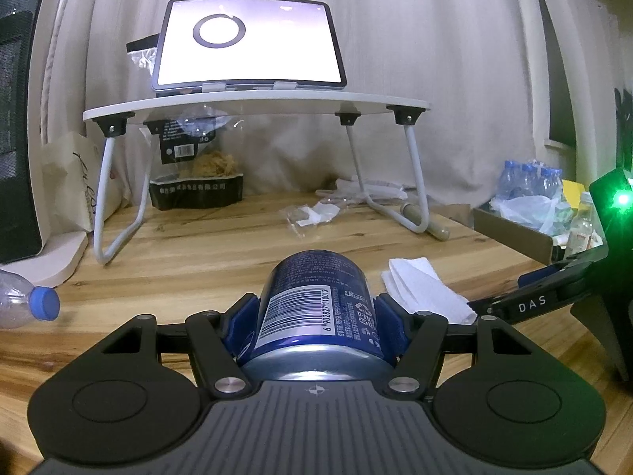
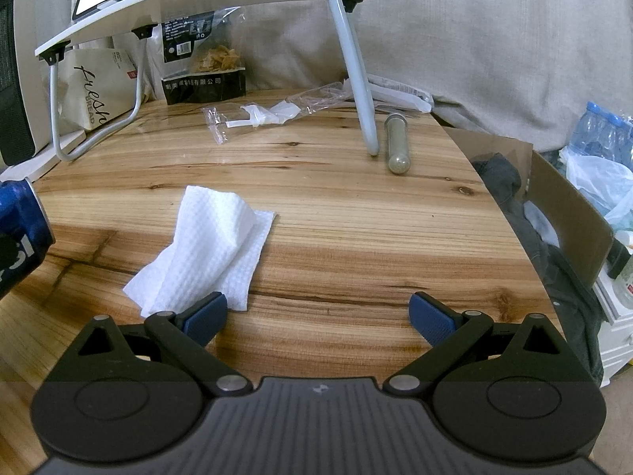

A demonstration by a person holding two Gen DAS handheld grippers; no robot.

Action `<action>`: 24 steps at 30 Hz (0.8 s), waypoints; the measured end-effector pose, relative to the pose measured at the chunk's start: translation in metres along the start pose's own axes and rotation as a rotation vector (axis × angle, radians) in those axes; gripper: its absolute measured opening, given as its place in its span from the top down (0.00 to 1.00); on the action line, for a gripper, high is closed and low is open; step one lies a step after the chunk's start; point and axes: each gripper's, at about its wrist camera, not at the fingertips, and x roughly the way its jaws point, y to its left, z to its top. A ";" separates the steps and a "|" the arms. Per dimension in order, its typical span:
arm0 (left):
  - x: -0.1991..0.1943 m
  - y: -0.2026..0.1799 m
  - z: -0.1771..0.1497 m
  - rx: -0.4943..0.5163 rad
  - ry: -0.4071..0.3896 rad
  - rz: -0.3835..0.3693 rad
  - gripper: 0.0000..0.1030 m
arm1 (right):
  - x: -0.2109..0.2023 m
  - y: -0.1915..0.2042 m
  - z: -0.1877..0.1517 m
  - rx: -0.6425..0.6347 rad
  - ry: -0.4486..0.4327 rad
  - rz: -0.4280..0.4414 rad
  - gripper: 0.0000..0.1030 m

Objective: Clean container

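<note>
My left gripper [image 1: 316, 316] is shut on a blue drink can [image 1: 316, 308], held on its side above the wooden table [image 1: 178, 245], its far end pointing away from me. The can's end also shows at the left edge of the right wrist view [image 2: 21, 233]. A folded white paper towel [image 2: 205, 249] lies on the table; in the left wrist view [image 1: 423, 289] it sits just right of the can. My right gripper [image 2: 316, 316] is open and empty, low over the table, its left finger at the towel's near corner.
A white folding lap desk [image 1: 253, 105] with a lit tablet [image 1: 249, 43] stands at the back. Snack bags, plastic wrappers and a grey tube [image 2: 397, 142] lie around its legs. A plastic bottle [image 1: 27, 304] lies left. A cardboard box [image 2: 561, 202] stands beyond the table's right edge.
</note>
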 end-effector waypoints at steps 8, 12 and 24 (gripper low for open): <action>-0.001 -0.001 0.000 0.011 0.000 -0.011 0.35 | 0.000 0.000 0.001 0.000 0.000 -0.001 0.00; -0.004 0.000 -0.001 0.003 -0.013 -0.011 0.35 | -0.001 0.005 -0.001 -0.063 0.000 0.073 0.00; -0.030 -0.033 0.014 0.115 -0.123 0.006 0.35 | -0.065 0.004 0.045 0.388 0.006 0.704 0.00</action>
